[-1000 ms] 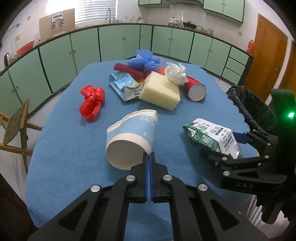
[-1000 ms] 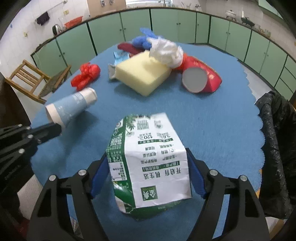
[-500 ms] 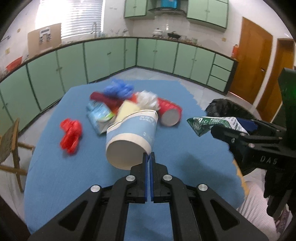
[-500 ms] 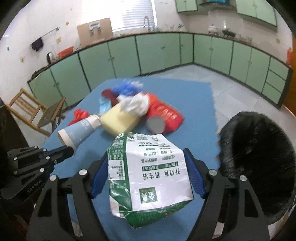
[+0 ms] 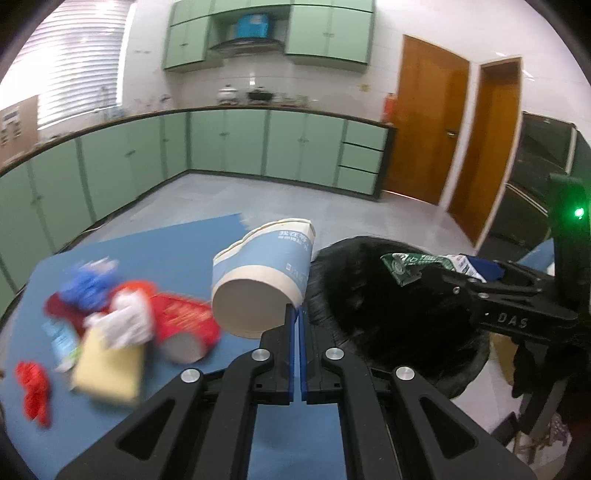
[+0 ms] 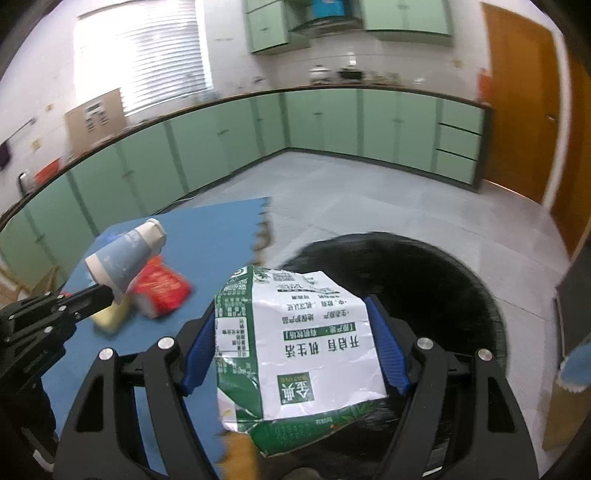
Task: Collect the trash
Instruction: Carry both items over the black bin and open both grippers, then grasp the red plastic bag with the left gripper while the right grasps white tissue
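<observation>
A long run of pale green base cabinets point(image 5: 229, 144) curves along the far wall under a dark worktop edge. Pots point(image 5: 227, 93) sit on that worktop near its middle, below the green wall cabinets point(image 5: 325, 31) and a range hood point(image 5: 243, 44). Bright window blinds point(image 6: 162, 55) glow at the left. Two wooden doors point(image 5: 432, 125) stand at the right, a red extinguisher point(image 5: 388, 108) beside them. Grey tiled floor point(image 6: 369, 199) spreads between.

Left hand-held gripper point(image 5: 296, 325) pinched tight; right hand-held gripper point(image 6: 295, 343) clamped wide, both tilted downward.
</observation>
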